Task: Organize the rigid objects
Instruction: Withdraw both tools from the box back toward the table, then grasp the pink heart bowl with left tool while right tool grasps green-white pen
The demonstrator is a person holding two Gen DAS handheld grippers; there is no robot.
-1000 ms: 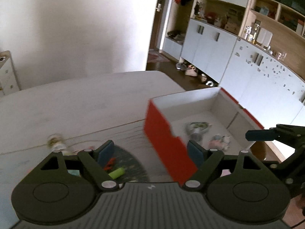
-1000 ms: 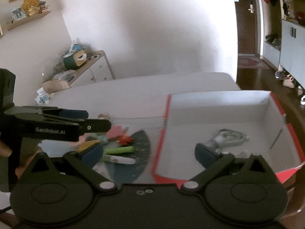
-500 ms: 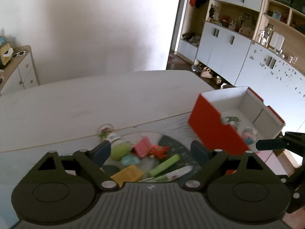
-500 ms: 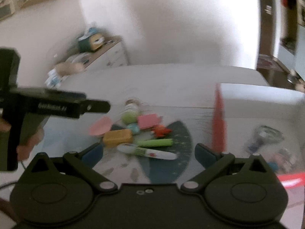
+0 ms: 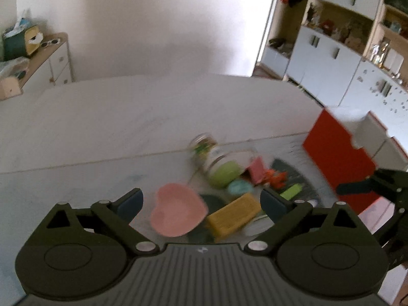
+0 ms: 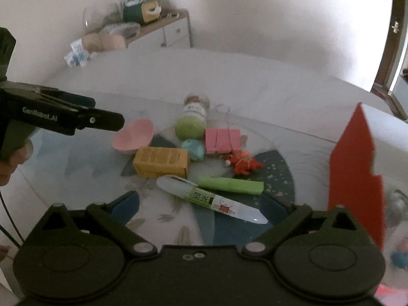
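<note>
A second ago our views centred on the red box [image 6: 354, 173]; it now sits at the right edge, and the clutter fills mid-frame. Our left gripper [image 5: 201, 201] is opening, nothing pinched, with the pink heart dish [image 5: 177, 213] and yellow box [image 5: 234, 214] lying beyond. Our right gripper [image 6: 201, 204] is spread, empty, above the toothbrush pack [image 6: 211, 199]. The pale table [image 6: 255, 81] fills mid-frame, white wall behind, a dresser [image 6: 168, 33] upper left.

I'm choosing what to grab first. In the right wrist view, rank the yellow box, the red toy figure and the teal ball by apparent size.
1. yellow box, clearly the largest.
2 and 3. teal ball and red toy figure look about alike; the figure's edges are blurred, so I won't rank them.
</note>
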